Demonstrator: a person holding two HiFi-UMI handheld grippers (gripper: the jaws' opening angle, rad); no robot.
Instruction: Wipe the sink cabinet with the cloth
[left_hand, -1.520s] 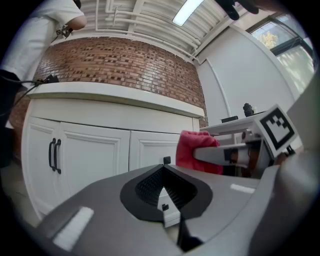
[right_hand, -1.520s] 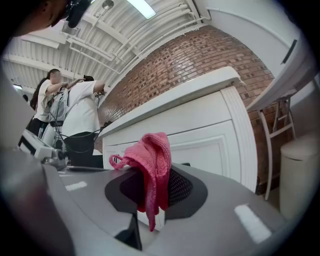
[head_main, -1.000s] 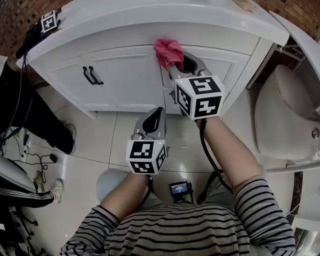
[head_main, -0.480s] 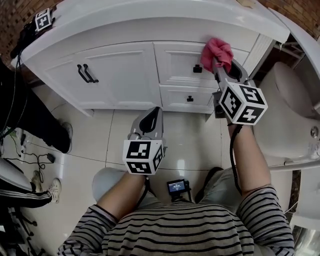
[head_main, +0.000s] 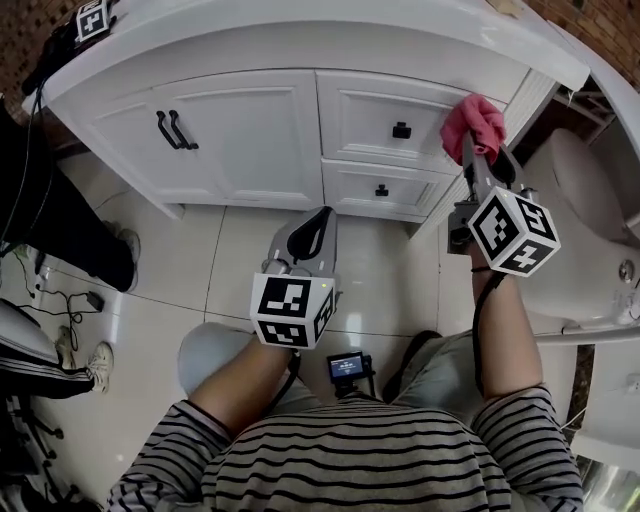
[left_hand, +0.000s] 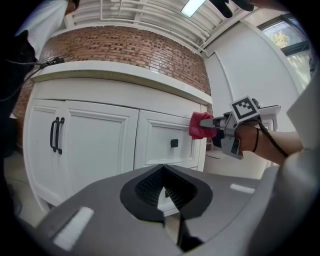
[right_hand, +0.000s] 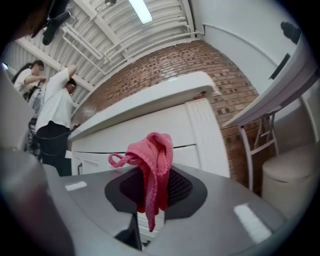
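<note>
Right gripper view: right claw (right_hand: 155, 190) is clamped on the pink cloth (right_hand: 154, 155). Jaws nearly together, fabric bunched between the pads, loose tail hanging down.

Head view: over the last second that claw swept the cloth rightward from mid sink cabinet (head_main: 310, 140), across the top drawer (head_main: 375, 105) and past its knob (head_main: 401, 130). Cloth is now at the drawer's right end, just beside the corner post (head_main: 525, 100), apparently pressed on the front just under the counter (head_main: 300, 35) edge.

Reads as one left-to-right pass of the upper band about finished. Lower drawer (head_main: 380, 190) and doors (head_main: 250, 135) probably still to wipe.

Left claw (head_main: 308, 232) is closed with nothing in it, hanging over the floor tiles (head_main: 200, 270), well apart from the cabinet, idle.

Toilet (head_main: 575, 230) sits just right of the corner, so little room to overrun.
</note>
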